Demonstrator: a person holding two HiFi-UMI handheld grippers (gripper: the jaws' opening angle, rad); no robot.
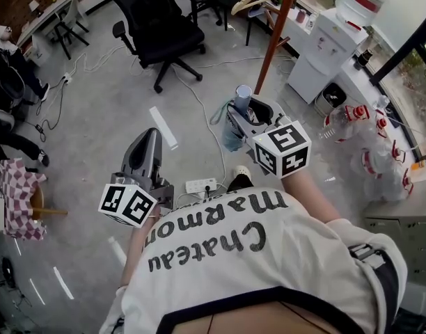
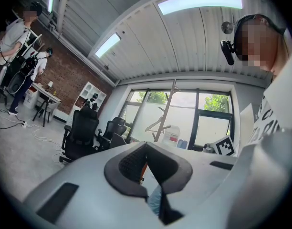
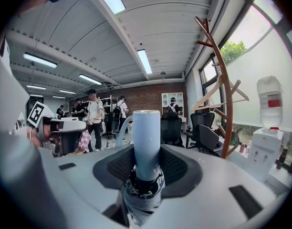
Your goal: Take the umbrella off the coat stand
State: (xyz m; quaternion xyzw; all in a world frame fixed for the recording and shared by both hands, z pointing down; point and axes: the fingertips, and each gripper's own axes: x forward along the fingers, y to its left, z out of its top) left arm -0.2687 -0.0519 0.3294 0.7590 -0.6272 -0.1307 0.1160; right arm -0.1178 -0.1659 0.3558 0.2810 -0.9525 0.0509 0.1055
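Grey concrete floor [image 1: 129, 117] fills the head view. At 6 o'clock lies the person's white shirt [image 1: 269, 256], printed in dark letters that read "Chateau Marmon" as far as the folds show. A black office chair [image 1: 157, 33] stands at 11 o'clock. The wooden coat stand [image 1: 279, 26] rises at 1 o'clock, with bare pegs and hangers near its top; in the right gripper view its curved pole [image 3: 224, 94] stands at 3 o'clock, well apart from the jaws. A white water dispenser [image 1: 324, 47] sits at 2 o'clock, its bottle bearing a red label too small to read.

The right gripper [image 1: 244, 110] [image 3: 147, 163], just right of centre, has its jaws partly closed on the folded umbrella [image 1: 234, 134] [image 3: 147, 142], pads pressing at the base of the pale blue handle, the dark folded canopy bunched below. The umbrella is off the stand.

The left gripper [image 1: 147, 141] [image 2: 146, 149], at 8 o'clock, has its jaws together at the tips with nothing between them.

A white power strip [image 1: 201, 185] lies on the floor between the two grippers.
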